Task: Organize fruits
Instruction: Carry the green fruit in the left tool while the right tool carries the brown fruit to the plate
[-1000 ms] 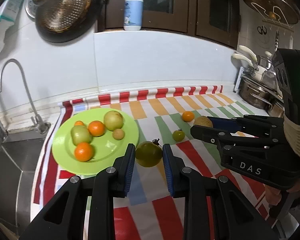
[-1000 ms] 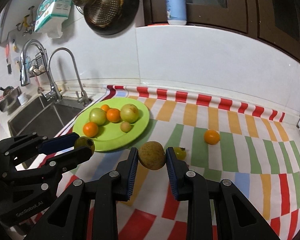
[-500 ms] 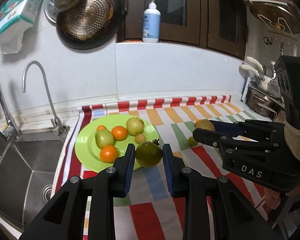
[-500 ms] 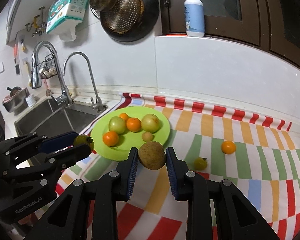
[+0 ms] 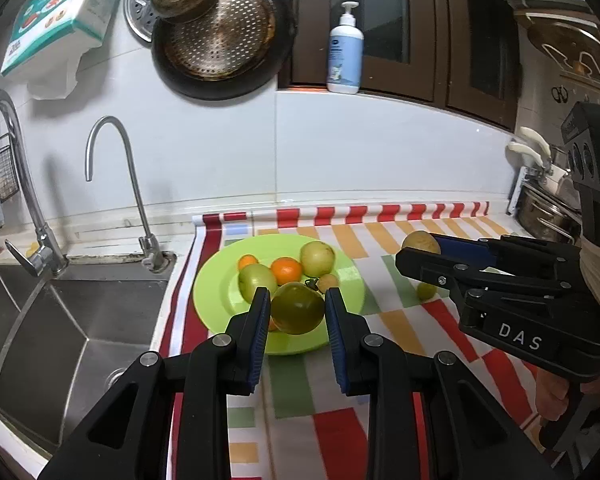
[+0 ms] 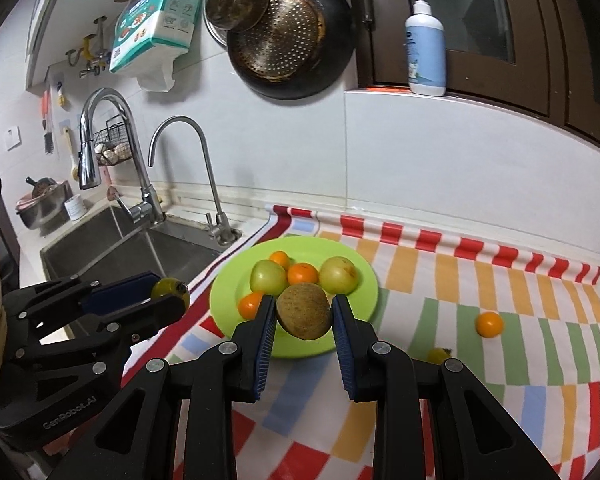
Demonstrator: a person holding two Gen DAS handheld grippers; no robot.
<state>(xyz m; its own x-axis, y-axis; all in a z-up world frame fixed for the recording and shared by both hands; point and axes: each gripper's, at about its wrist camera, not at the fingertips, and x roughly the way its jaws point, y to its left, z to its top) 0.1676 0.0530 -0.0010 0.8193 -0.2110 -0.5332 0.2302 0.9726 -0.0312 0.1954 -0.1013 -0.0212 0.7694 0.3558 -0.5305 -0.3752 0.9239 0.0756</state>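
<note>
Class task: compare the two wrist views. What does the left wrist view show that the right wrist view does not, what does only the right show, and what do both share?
Only the left wrist view shows the steel pot at the counter's right end. Only the right wrist view shows the stray orange fruit on the striped cloth and the wire basket behind the tap. Both show the green plate and the hanging pan.

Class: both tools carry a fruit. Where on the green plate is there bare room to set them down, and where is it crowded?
The green plate is bare along its near rim and right edge. Its far middle is crowded with fruit. The striped cloth right of it is mostly open.
</note>
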